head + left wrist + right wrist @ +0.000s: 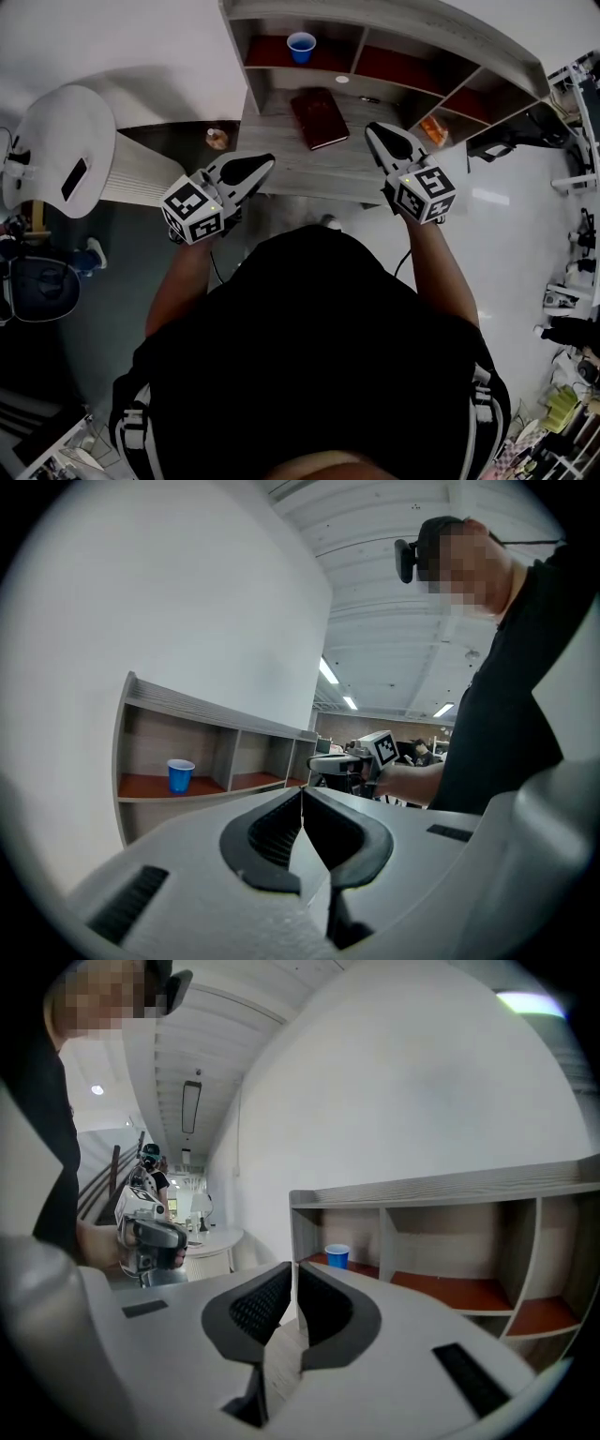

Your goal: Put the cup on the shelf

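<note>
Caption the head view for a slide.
Blue cup on the shelf; left gripper and right gripper shut, empty, at the desk with a book.

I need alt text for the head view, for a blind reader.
A blue cup stands in the leftmost compartment of a grey shelf. Nearer, a person holds the left gripper and right gripper, jaws together and empty, at a desk with a brown book.

Blue cup (301, 46), grey woodgrain shelf (394, 21), dark red book (320, 118), white table (47, 131).
</note>
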The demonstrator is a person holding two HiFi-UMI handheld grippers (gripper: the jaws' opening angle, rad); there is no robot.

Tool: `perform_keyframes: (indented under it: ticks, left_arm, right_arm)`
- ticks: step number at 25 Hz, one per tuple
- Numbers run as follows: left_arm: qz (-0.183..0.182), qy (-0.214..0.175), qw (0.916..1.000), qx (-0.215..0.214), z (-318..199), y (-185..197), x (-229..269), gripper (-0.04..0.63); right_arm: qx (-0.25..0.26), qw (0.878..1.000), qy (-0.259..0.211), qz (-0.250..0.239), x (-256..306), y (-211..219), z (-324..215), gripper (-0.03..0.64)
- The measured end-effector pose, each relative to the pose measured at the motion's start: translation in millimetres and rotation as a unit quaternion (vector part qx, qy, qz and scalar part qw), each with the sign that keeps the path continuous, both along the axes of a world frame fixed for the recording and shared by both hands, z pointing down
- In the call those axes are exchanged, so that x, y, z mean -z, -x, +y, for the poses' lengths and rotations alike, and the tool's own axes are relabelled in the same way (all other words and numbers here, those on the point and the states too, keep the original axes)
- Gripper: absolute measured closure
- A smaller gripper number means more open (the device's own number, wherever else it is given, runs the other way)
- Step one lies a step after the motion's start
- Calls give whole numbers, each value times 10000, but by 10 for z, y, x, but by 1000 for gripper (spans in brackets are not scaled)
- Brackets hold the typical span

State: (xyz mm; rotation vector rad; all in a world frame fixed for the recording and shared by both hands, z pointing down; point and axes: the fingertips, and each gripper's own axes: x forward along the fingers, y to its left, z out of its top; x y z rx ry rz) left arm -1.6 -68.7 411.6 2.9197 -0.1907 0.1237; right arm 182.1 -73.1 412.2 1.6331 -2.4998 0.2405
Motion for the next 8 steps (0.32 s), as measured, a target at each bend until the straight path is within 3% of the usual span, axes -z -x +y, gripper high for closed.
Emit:
perform_keyframes:
  ticks: [8]
  left_arm:
    - [-45,2,9999,-114,-35,-122,-32,577]
  right_arm:
    - [-307,9994,89,-124,-70,-216,203,588]
